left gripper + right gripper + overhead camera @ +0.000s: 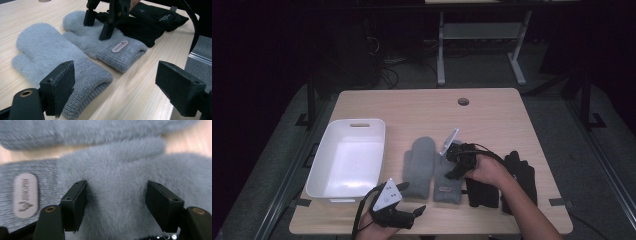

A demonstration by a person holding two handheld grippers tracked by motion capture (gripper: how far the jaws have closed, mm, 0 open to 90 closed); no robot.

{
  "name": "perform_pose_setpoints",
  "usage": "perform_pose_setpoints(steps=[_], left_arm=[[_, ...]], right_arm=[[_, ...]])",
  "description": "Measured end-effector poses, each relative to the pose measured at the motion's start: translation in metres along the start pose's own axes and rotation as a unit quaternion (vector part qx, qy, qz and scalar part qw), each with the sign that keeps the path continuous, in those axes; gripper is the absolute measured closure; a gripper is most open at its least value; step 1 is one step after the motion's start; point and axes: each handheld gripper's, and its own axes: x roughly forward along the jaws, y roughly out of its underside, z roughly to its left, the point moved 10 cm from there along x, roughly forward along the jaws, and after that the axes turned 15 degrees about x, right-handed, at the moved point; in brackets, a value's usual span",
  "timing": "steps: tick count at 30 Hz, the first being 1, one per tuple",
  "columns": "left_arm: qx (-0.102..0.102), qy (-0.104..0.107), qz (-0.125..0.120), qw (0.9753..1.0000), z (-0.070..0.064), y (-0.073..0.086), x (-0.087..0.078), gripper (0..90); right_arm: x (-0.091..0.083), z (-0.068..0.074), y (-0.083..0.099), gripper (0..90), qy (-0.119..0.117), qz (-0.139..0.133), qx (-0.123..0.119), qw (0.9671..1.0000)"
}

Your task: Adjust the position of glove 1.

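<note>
We see a light wooden table (pixel 492 107) from above, with a person's forearms coming in from the bottom edge, each hand holding a two-jaw gripper. Two fluffy grey mittens lie side by side near the middle of the table, cuffs toward the person. The right gripper (pixel 453 164) is down on the right grey mitten (pixel 447 180), the one with a small oval label on its cuff; in the right gripper view its black jaws stand wide apart, with the fur of this mitten (pixel 117 195) between them and the tips pressing into it, not closed on it. The left grey mitten (pixel 420 165) lies just beside it, the two touching along their sides. The left gripper (pixel 409 197) is held low at the near edge of the table, close to the cuff of the left mitten; in the left gripper view its jaws are wide open and hold nothing, with that cuff (pixel 87 75) just ahead of one jaw. A pair of black gloves (pixel 522 175) lies to the right of the grey mittens, one partly under the right hand. A white plastic bin (pixel 324 155) sits at the left of the table.
</note>
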Motion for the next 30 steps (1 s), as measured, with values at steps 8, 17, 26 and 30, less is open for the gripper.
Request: perform_pose_setpoints(steps=[8,17,26,30], left_arm=[[0.002,0.001,-0.001,1.0000,-0.002,-0.001,0.002,15.7],[0.002,-0.007,-0.003,1.0000,0.000,-0.002,-0.001,15.9],[0.003,-0.005,-0.003,1.0000,-0.002,-0.002,0.000,15.9],[0.003,-0.006,-0.004,1.0000,0.000,-0.003,-0.002,15.9]], right_arm=[[0.007,0.001,0.003,40.9,0.021,0.011,-0.006,0.9997],[0.006,0.001,0.003,63.1,0.027,0.016,0.005,0.9995],[0.000,0.002,0.005,80.4,0.002,-0.012,0.040,0.9991],[-0.005,0.004,0.004,82.2,0.003,-0.020,0.047,0.9987]])
